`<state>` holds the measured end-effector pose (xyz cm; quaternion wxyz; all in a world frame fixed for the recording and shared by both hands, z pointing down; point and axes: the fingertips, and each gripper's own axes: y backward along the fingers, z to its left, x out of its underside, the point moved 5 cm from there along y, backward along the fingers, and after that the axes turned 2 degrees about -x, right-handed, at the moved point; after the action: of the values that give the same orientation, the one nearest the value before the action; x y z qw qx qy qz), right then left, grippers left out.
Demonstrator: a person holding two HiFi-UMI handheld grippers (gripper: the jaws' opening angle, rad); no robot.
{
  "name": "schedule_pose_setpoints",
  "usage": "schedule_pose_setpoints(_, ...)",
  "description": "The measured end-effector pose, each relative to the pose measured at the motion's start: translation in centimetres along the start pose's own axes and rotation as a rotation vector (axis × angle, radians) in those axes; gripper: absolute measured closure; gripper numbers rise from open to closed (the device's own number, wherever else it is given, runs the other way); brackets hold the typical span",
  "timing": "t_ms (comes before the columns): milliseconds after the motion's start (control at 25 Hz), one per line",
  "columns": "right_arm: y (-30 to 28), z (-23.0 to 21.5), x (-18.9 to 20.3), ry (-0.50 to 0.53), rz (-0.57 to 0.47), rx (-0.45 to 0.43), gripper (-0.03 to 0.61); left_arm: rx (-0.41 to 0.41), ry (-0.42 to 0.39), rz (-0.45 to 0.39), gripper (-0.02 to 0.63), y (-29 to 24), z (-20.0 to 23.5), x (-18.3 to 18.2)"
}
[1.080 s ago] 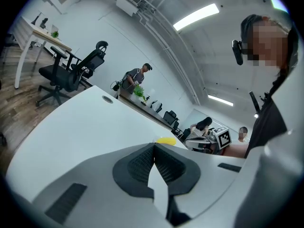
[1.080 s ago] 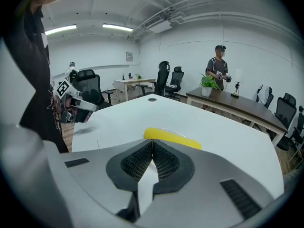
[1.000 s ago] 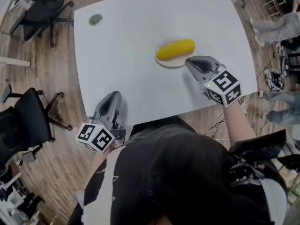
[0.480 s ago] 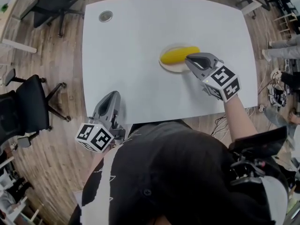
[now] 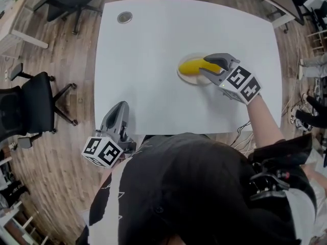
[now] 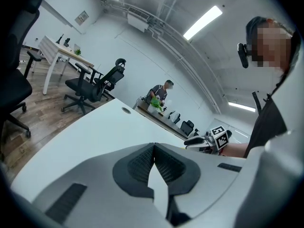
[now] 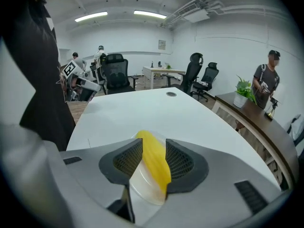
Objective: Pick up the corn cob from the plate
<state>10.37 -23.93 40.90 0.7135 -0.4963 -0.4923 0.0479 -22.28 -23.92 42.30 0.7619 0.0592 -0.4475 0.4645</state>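
A yellow corn cob (image 5: 192,66) lies on a small white plate (image 5: 185,78) right of the middle of the white table (image 5: 153,60). My right gripper (image 5: 206,66) reaches in from the right, its jaws opening and standing on either side of the cob's right end. In the right gripper view the cob (image 7: 154,163) runs between the two dark pads (image 7: 127,161) over the plate (image 7: 140,186), with a gap at the left pad. My left gripper (image 5: 120,107) rests at the table's near edge, far from the plate. Its pads (image 6: 142,163) meet with nothing between them.
A round cable grommet (image 5: 124,17) sits in the table's far left corner. Black office chairs (image 5: 23,108) stand on the wood floor to the left. In the right gripper view a person (image 7: 267,82) and a potted plant (image 7: 244,87) are beside a dark counter.
My right gripper has moved left onto the plate, rolled, and gone from shut to open around the cob's end. The left gripper has stayed at the near edge.
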Motion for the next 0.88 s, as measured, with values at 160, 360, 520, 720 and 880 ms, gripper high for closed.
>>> schedule_pose_setpoints(160,-1.2,-0.3,0.3,0.121,0.075,-0.071,0.396,-0.033,0.005,-0.021,0.601,0.3,-0.3,0.2)
schedule_pose_setpoints(360,-2.4,-0.7,0.7,0.233,0.140,-0.129,0.353,-0.080,0.014,-0.028,0.601,1.3,0.1,0.8)
schedule_pose_setpoints(520,-3.4,-1.3,1.2,0.320,0.215,-0.170,0.350,-0.109,0.020,-0.042,0.601,1.9,-0.1,0.9)
schedule_pose_setpoints(720,-3.9,-1.5,1.8,0.328,0.224,-0.250,0.339,-0.128,0.021,-0.044,0.601,1.7,-0.8,1.6)
schedule_pose_setpoints(880,-4.3,-1.4,2.2,0.365,0.237,-0.286,0.339,-0.148,0.031,-0.044,0.601,1.7,-1.1,2.0)
